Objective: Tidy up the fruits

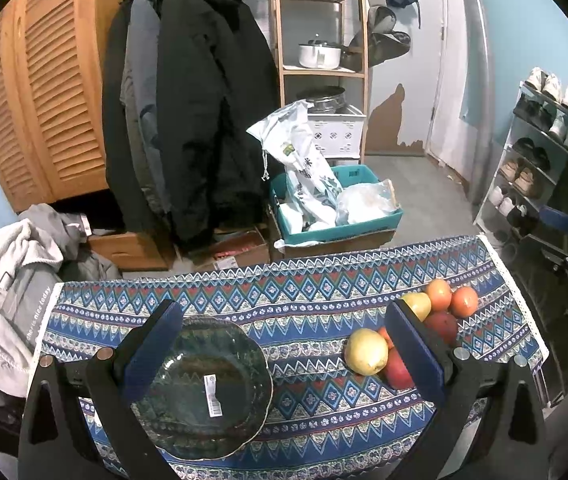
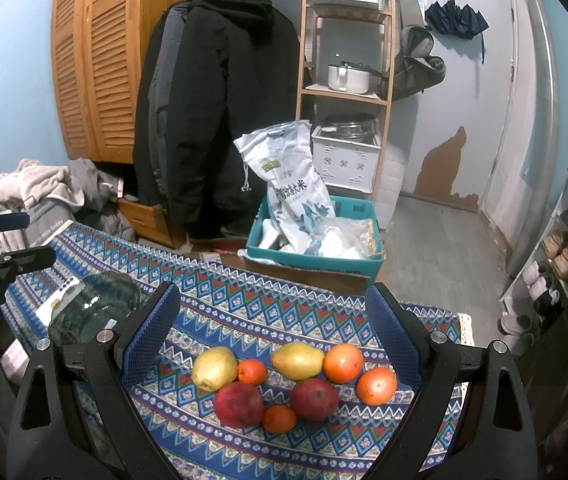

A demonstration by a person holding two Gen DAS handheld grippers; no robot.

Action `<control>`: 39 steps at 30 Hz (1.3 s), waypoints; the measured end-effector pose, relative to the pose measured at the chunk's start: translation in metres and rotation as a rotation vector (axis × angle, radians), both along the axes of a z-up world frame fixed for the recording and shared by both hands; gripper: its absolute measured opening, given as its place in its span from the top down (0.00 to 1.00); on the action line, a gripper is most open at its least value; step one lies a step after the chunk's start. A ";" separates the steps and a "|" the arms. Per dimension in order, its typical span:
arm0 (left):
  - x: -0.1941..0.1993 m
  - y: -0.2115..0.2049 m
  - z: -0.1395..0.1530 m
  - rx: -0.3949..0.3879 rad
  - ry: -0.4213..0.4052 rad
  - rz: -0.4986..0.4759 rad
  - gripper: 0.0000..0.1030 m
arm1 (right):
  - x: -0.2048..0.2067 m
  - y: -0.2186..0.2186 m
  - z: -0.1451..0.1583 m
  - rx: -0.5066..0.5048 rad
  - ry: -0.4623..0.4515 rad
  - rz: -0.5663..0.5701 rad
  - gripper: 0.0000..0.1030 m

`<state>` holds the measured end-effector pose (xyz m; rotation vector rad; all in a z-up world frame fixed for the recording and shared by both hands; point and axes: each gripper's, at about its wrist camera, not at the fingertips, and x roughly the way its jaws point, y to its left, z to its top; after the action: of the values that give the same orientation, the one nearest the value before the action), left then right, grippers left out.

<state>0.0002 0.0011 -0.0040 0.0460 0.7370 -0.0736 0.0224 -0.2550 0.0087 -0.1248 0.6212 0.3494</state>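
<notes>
**Operator:** Right wrist view first: my right gripper (image 2: 272,320) hangs above the cluster of fruit on the blue patterned tablecloth (image 2: 244,312), its blue-padded jaws spread wide and holding nothing. Between them I see two yellow-green pears, two dark red apples and four oranges of mixed size, all loose on the cloth and touching or nearly touching.

**Colleague:** And the dish they go into?

**Operator:** The dark green scalloped glass plate (image 1: 204,392) sits directly under my left gripper (image 1: 284,340), which is also spread open and empty. In the right view the same plate (image 2: 96,312) lies off to the left of the fruit, partly behind my left finger pad.

**Colleague:** So which hand takes the first piece?

**Operator:** The right one, I'd say. The fruit lies straight ahead of and below it, while from the left gripper the pile is off to the right, half hidden by its right finger. The nearest piece to the plate is the left-hand yellow-green pear (image 2: 215,369), also seen here (image 1: 366,351).

**Colleague:** How does it lie?

**Operator:** Its long axis looks tilted slightly off upright in the right view, so I'd judge a small wrist turn is needed to close across its narrow width. The small orange (image 2: 252,372) touches it on the right, which could roll when nudged.
</notes>
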 end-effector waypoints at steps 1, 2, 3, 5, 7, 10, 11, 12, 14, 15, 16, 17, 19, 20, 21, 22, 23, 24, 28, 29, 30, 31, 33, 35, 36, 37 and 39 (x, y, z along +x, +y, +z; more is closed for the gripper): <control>0.000 0.000 -0.001 0.000 0.000 0.000 0.01 | 0.000 0.000 -0.001 0.000 0.000 0.000 0.11; 0.000 0.000 -0.001 -0.001 0.000 0.001 0.01 | 0.000 0.000 -0.001 -0.001 0.000 -0.001 0.11; 0.000 -0.001 -0.001 -0.001 0.000 0.001 0.01 | 0.000 0.000 0.000 0.000 0.001 -0.001 0.11; -0.001 -0.002 -0.003 -0.001 0.002 0.002 0.01 | 0.000 0.000 0.000 0.000 0.002 0.000 0.11; -0.001 -0.002 -0.003 -0.003 0.001 0.002 0.01 | -0.001 0.000 -0.001 -0.001 0.003 0.000 0.11; -0.001 -0.002 -0.002 -0.005 0.001 0.001 0.01 | -0.001 0.000 -0.001 0.000 0.004 0.000 0.11; -0.001 -0.002 -0.002 -0.006 0.000 0.002 0.01 | -0.001 -0.001 -0.001 0.001 0.004 -0.001 0.11; -0.001 -0.002 -0.002 -0.008 -0.002 0.002 0.01 | -0.001 0.000 -0.001 0.001 0.004 -0.001 0.11; -0.002 -0.001 -0.002 -0.011 -0.004 0.003 0.01 | -0.001 0.000 -0.001 -0.001 0.004 -0.001 0.11; -0.002 -0.001 -0.002 -0.013 -0.003 0.003 0.01 | -0.001 0.000 -0.001 -0.001 0.004 0.000 0.11; -0.002 -0.001 -0.001 -0.015 -0.003 0.002 0.01 | 0.000 -0.001 0.000 -0.001 0.004 -0.001 0.11; -0.002 -0.001 -0.002 -0.016 -0.002 0.002 0.01 | 0.000 -0.001 0.000 -0.001 0.005 0.000 0.11; -0.002 -0.001 -0.001 -0.018 0.000 0.000 0.01 | -0.001 -0.001 -0.001 -0.001 0.004 0.000 0.11; -0.002 -0.001 -0.001 -0.018 0.000 0.000 0.01 | -0.001 -0.001 -0.001 -0.002 0.004 0.000 0.11; -0.002 -0.002 -0.001 -0.019 0.002 -0.001 0.01 | 0.000 -0.001 0.000 -0.001 0.005 0.000 0.11; -0.002 -0.002 -0.002 -0.019 0.002 -0.001 0.01 | 0.000 -0.001 0.000 0.000 0.006 0.000 0.11; -0.002 -0.002 -0.002 -0.020 0.002 -0.002 0.01 | 0.000 -0.001 0.000 0.001 0.006 0.000 0.11; -0.002 -0.002 -0.002 -0.019 0.003 -0.003 0.01 | 0.000 -0.001 0.000 -0.001 0.006 0.000 0.11; -0.002 -0.003 -0.002 -0.019 0.005 -0.003 0.01 | 0.000 -0.001 0.000 0.000 0.006 0.000 0.11; -0.002 -0.003 -0.002 -0.019 0.005 -0.003 0.01 | 0.000 -0.001 0.000 0.000 0.006 0.000 0.11; -0.002 -0.003 -0.002 -0.020 0.005 -0.004 0.01 | 0.000 0.000 0.000 0.000 0.006 -0.001 0.11; -0.002 -0.003 -0.002 -0.020 0.005 -0.004 0.01 | 0.000 0.000 0.000 0.000 0.006 0.000 0.11; -0.002 -0.003 -0.002 -0.019 0.005 -0.004 0.01 | -0.001 0.000 -0.001 0.000 0.006 -0.001 0.11; -0.002 -0.003 -0.002 -0.021 0.005 -0.005 0.01 | 0.000 0.000 0.000 0.000 0.007 0.000 0.11; -0.002 -0.003 -0.002 -0.021 0.004 -0.004 0.01 | 0.000 -0.001 -0.001 0.001 0.007 0.000 0.11; -0.002 -0.004 -0.003 -0.021 0.005 -0.004 0.01 | -0.001 -0.001 -0.002 0.000 0.007 -0.001 0.11; -0.002 -0.004 -0.003 -0.023 0.006 -0.005 0.01 | -0.001 -0.001 -0.001 0.001 0.007 0.000 0.11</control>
<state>-0.0022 -0.0026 -0.0068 0.0257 0.7415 -0.0870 0.0218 -0.2559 0.0074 -0.1229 0.6281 0.3498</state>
